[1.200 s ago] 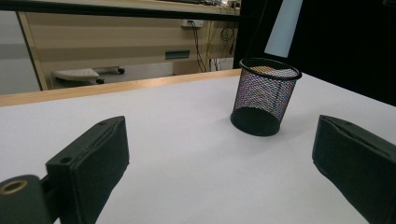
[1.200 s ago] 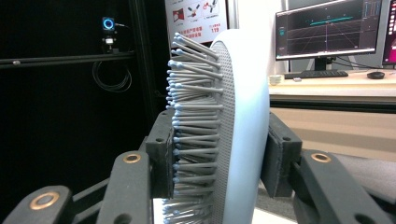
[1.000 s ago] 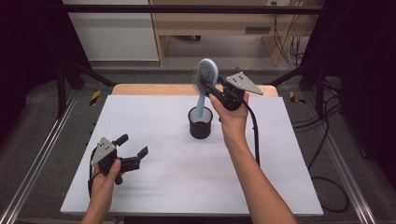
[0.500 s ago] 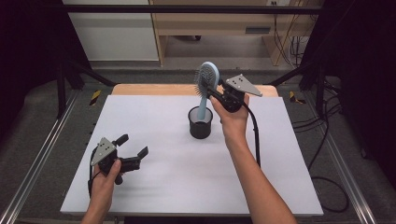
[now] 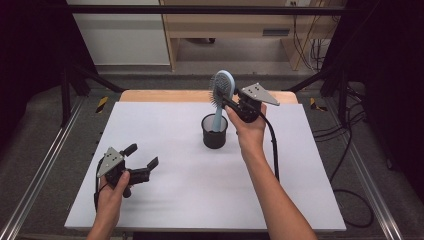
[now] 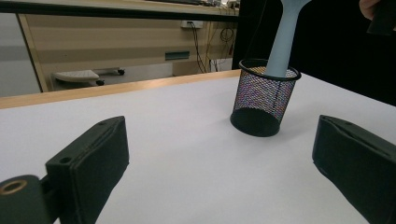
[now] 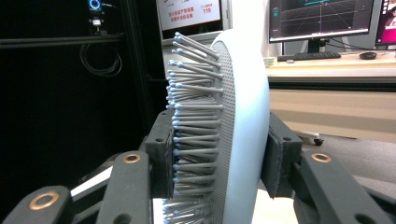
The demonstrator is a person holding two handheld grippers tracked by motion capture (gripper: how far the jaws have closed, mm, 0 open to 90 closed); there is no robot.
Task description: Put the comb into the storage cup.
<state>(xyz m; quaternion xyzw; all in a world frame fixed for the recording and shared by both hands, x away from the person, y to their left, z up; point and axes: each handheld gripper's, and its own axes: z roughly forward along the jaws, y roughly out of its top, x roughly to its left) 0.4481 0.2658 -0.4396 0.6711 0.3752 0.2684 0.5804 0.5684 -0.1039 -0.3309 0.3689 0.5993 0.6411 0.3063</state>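
Note:
A light blue hairbrush (image 5: 220, 91) stands upright with its handle down inside a black mesh cup (image 5: 215, 132) near the middle of the white table. My right gripper (image 5: 229, 101) is shut on the brush head (image 7: 229, 121), one pad against the bristles and the other against the back. The cup (image 6: 264, 97) and the brush handle (image 6: 284, 38) also show in the left gripper view, ahead and to the right. My left gripper (image 5: 142, 161) rests open at the front left of the table with nothing between its fingers (image 6: 88, 163).
The white table top (image 5: 175, 190) sits on a wooden board with metal rails along both sides. A black cable (image 5: 274, 150) trails from the right gripper along the forearm. A cabinet and monitors stand beyond the far edge.

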